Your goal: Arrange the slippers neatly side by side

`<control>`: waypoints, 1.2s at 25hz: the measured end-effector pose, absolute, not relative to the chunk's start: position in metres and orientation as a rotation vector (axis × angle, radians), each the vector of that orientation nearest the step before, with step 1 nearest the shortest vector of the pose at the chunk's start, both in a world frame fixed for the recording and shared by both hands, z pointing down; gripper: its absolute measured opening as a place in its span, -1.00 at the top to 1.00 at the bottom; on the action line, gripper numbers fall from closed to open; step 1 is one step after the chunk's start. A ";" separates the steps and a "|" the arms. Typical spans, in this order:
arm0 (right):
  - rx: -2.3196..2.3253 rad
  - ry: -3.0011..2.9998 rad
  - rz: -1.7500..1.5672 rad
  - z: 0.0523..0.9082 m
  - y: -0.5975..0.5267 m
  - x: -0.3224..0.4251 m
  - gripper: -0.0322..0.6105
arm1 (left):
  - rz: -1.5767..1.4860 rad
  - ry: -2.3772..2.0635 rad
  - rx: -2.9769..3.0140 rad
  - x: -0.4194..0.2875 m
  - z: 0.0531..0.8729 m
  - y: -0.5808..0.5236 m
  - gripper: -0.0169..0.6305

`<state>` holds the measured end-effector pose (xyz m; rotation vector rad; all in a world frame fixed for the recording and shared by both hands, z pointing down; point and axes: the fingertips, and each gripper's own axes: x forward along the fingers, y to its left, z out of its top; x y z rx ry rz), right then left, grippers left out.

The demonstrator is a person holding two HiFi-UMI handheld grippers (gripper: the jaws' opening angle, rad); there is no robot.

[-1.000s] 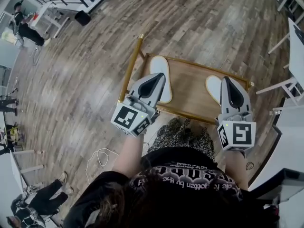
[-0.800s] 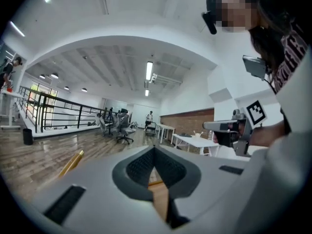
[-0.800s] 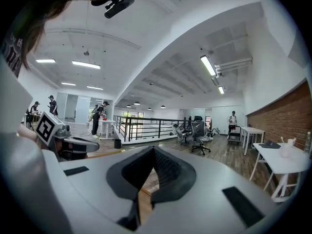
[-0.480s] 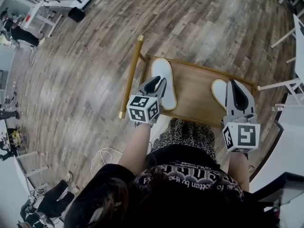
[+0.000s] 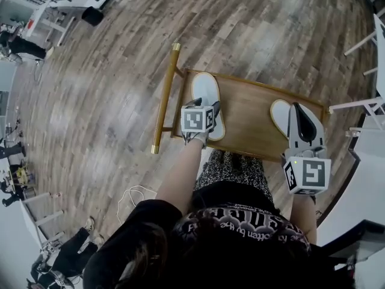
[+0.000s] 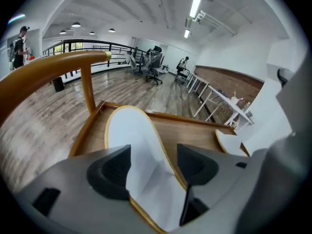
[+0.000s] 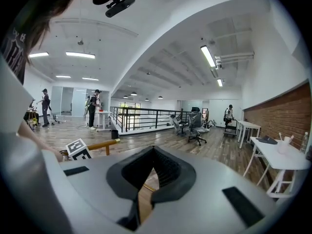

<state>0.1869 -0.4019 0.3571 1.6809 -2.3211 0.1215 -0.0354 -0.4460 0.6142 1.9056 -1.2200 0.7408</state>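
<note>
Two white slippers lie apart on a wooden tray (image 5: 249,116). The left slipper (image 5: 206,92) is near the tray's handle side, the right slipper (image 5: 280,114) near the far right end. My left gripper (image 5: 204,110) tips down over the left slipper's heel. In the left gripper view its jaws are opening and straddle that slipper (image 6: 131,140) without pressing on it; the other slipper (image 6: 229,143) shows at the right. My right gripper (image 5: 299,108) hovers over the right slipper, partly covering it. It is shut with nothing in it (image 7: 152,152).
The tray's long wooden handle bar (image 5: 165,95) runs along its left side. White table legs (image 5: 361,110) stand close on the right. A white cable (image 5: 129,197) lies on the wooden floor at lower left. People and a black bin (image 5: 93,15) are far off at the upper left.
My left gripper has moved forward and tipped down onto the left slipper's heel, and its jaws have gone from shut to open. The right gripper has hardly moved.
</note>
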 end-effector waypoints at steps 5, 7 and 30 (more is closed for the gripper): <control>1.686 -2.299 0.133 0.361 -0.401 0.192 0.90 | 0.915 -1.195 1.871 -0.038 0.634 -0.449 0.60; 1.691 -2.293 0.132 0.362 -0.401 0.195 0.90 | 0.945 -1.182 1.870 -0.041 0.637 -0.450 0.73; 1.694 -2.307 0.140 0.362 -0.397 0.195 0.90 | 1.138 -0.949 1.921 -0.065 0.620 -0.453 0.89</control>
